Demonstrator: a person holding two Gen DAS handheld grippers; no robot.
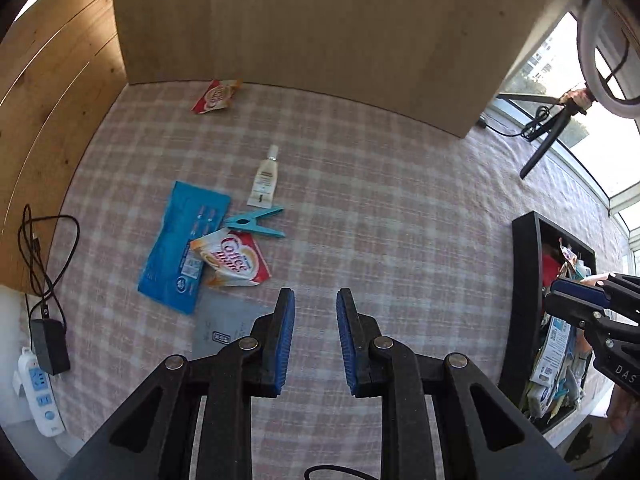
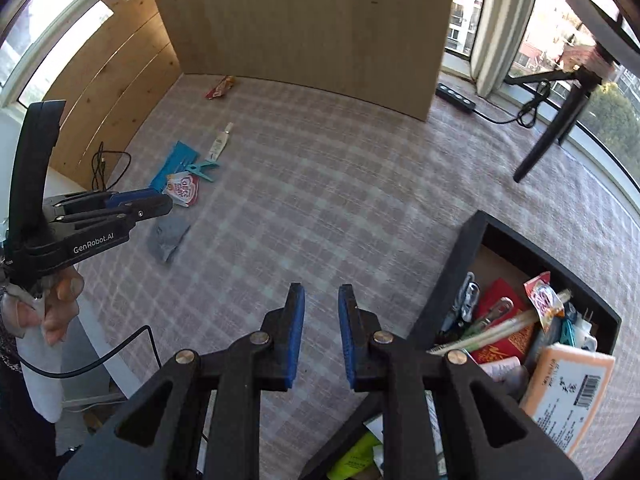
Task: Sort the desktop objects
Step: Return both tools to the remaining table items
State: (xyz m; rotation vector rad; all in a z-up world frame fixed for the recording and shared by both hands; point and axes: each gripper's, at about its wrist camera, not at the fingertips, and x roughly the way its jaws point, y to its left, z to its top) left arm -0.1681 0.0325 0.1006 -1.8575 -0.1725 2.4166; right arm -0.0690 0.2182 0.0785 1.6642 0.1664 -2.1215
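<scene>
Hanging over the checked tablecloth (image 1: 360,200), the left gripper (image 1: 316,340) is holding its blue-padded jaws a little apart with nothing between them, and the right gripper (image 2: 322,336) is doing the same, just beside the near-left corner of the black tray (image 2: 460,248). A broad stretch of bare cloth is lying open between the two clusters of things — the tray at the right edge, the loose items at the left — bounded at the back by an upright wooden panel (image 1: 300,20). Still waiting on the cloth are a flat blue packet (image 1: 176,248), a glossy red-and-white coffee-creamer sachet (image 1: 232,260) overlapping its edge, a teal plastic clothes peg (image 1: 256,222) touching both, a small cream tube (image 1: 264,180) lying flat, a grey pouch (image 1: 224,326) near the left fingers, and a second sachet (image 1: 216,96) against the panel. The tray is sitting crammed with packets, chopsticks and what may be a sponge — its contents are too jumbled to sort out.
</scene>
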